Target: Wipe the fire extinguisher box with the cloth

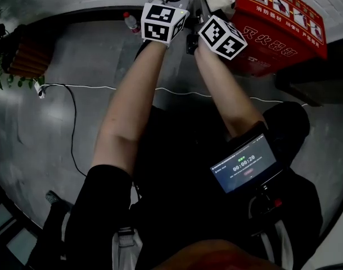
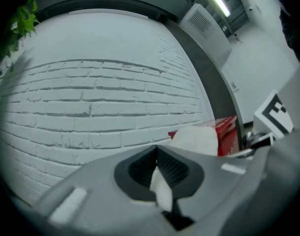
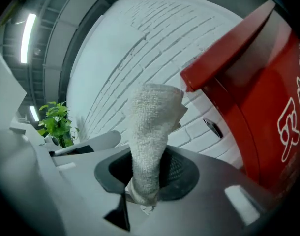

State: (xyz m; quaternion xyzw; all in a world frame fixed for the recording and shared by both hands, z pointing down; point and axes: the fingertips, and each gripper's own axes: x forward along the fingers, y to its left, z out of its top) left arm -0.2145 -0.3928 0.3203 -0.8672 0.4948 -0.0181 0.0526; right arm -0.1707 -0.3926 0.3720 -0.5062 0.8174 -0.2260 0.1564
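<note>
White brick wall (image 2: 91,97) behind | fire extinguisher box (image 1: 284,27) at floor's (image 1: 93,55) wall edge, right of your grippers | right gripper (image 3: 147,176) clamped on cloth (image 3: 152,132), free end up for wiping | left gripper (image 2: 157,173) nips what looks like its other corner, likely to spread it

The red box (image 1: 284,21) stood close on the right of the right tool (image 3: 146,173), its top edge (image 3: 224,48) jutting out beside it, and the white brick wall (image 2: 91,92) closed off the way ahead of both tools. The left tool (image 2: 159,176) sat just beside the right one, so the narrow gap between them was filled by the cloth (image 3: 150,132) pinched in both. Open floor (image 1: 87,55) lay to the left, broken only by a bottle (image 1: 132,22) near the wall, a thin cable (image 1: 104,86) and a plant (image 3: 55,124) well off to the side.
</note>
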